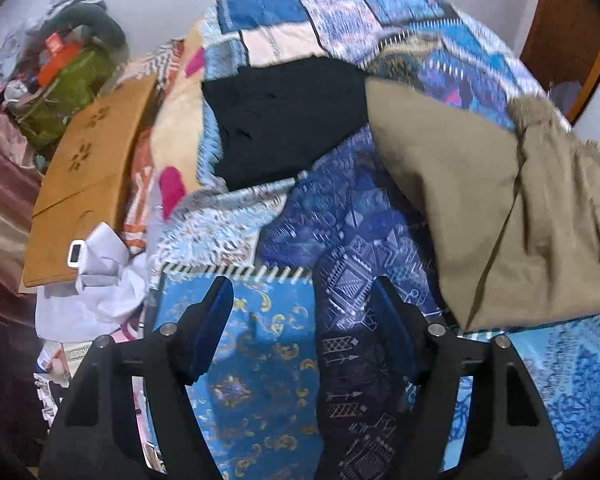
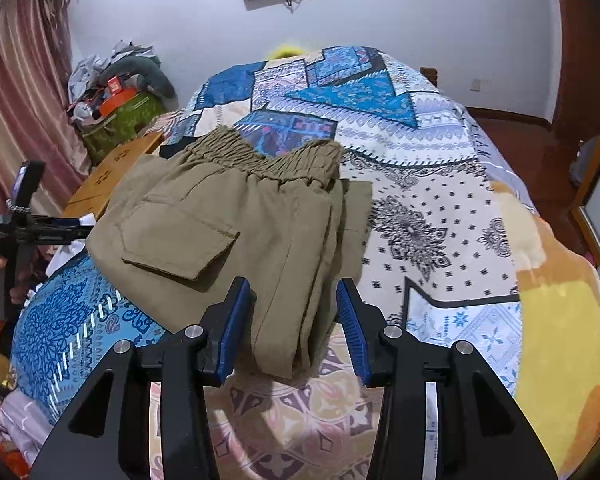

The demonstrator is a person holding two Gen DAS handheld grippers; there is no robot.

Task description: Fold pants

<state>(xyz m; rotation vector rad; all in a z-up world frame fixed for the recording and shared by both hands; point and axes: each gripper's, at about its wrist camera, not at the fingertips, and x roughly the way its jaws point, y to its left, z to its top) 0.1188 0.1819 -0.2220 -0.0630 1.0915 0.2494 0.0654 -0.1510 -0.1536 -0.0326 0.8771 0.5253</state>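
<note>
The khaki pants (image 2: pixel 236 232) lie folded on the patterned bedspread (image 2: pixel 440 216), elastic waistband at the far end, back pocket facing up. They also show in the left wrist view (image 1: pixel 500 200) at the right. My right gripper (image 2: pixel 296 292) is open, its blue pads on either side of the near folded edge of the pants, not gripping it. My left gripper (image 1: pixel 304 292) is open and empty over the blue bedspread (image 1: pixel 260 360), left of the pants. The left gripper also appears in the right wrist view (image 2: pixel 24 224) at the left edge.
A black garment (image 1: pixel 284 128) lies folded on the bed beyond the left gripper. A wooden board (image 1: pixel 88 184) and white cloth (image 1: pixel 100 280) sit at the bed's left side. A cluttered pile with a green bag (image 2: pixel 120 120) stands by the curtain (image 2: pixel 16 112).
</note>
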